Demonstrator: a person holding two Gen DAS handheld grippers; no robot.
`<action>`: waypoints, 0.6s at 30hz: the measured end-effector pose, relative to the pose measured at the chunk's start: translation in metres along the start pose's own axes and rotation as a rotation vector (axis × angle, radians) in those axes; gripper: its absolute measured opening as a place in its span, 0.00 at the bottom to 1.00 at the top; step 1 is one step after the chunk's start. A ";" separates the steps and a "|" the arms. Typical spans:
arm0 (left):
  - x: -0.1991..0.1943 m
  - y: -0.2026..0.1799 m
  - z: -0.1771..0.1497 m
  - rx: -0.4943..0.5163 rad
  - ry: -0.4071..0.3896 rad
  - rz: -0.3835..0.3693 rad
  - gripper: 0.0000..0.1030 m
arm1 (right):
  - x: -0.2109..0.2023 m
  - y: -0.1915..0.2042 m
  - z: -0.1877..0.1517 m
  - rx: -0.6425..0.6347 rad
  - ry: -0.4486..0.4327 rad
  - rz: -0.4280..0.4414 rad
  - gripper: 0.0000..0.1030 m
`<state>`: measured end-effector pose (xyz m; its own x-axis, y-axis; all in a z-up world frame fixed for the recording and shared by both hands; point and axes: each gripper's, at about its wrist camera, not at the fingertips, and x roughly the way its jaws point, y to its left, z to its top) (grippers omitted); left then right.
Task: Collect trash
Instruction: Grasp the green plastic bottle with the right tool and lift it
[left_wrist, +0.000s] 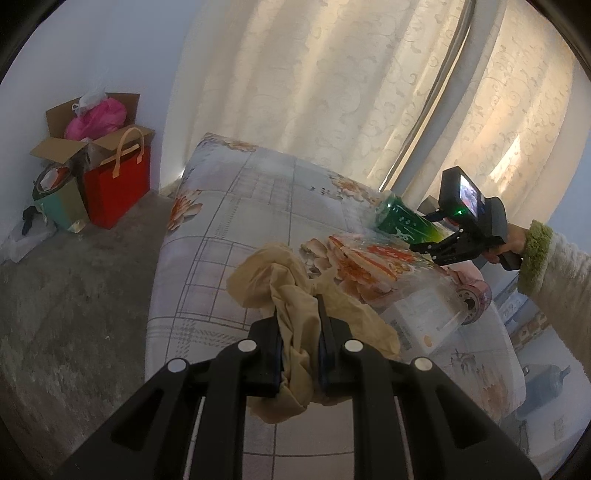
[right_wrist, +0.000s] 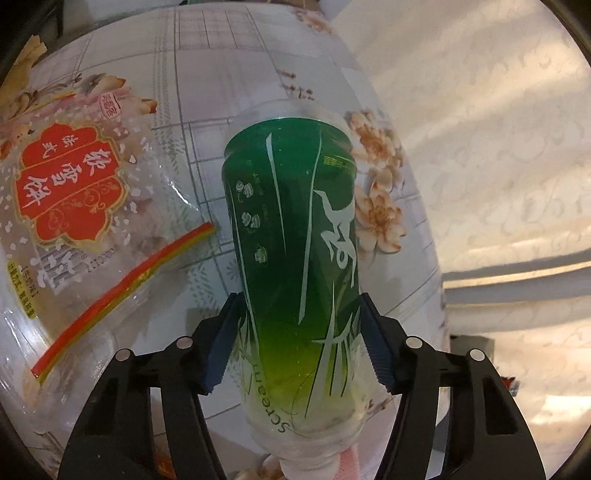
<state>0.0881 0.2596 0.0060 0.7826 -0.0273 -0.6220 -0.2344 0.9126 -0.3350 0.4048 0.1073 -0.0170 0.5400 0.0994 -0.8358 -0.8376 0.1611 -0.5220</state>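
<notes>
My left gripper is shut on a crumpled beige bag, which hangs bunched between its pads above the floral cloth-covered surface. A green plastic bottle lies on its side on that cloth, its base pointing away from the right wrist camera. My right gripper straddles the bottle near its neck end, and both pads touch its sides. The left wrist view shows the same bottle at the far right, with the right gripper on it. A clear snack bag with a red label lies beside the bottle.
A pink tape roll and a white box lie by the clear bag. On the floor by the left wall stand a red paper bag, a cardboard box and a green bag. Curtains hang behind.
</notes>
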 end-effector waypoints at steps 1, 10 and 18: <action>-0.002 -0.001 0.000 0.002 -0.002 -0.003 0.13 | -0.004 0.000 -0.002 0.002 -0.016 -0.018 0.57; -0.025 -0.019 0.002 0.042 -0.047 -0.021 0.13 | -0.068 -0.021 -0.012 0.099 -0.142 -0.157 0.57; -0.064 -0.046 0.006 0.089 -0.126 -0.075 0.13 | -0.187 -0.045 -0.064 0.318 -0.337 -0.280 0.57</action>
<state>0.0525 0.2222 0.0656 0.8634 -0.0508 -0.5019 -0.1247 0.9425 -0.3100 0.3358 0.0182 0.1519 0.7794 0.3111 -0.5438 -0.6196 0.5109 -0.5959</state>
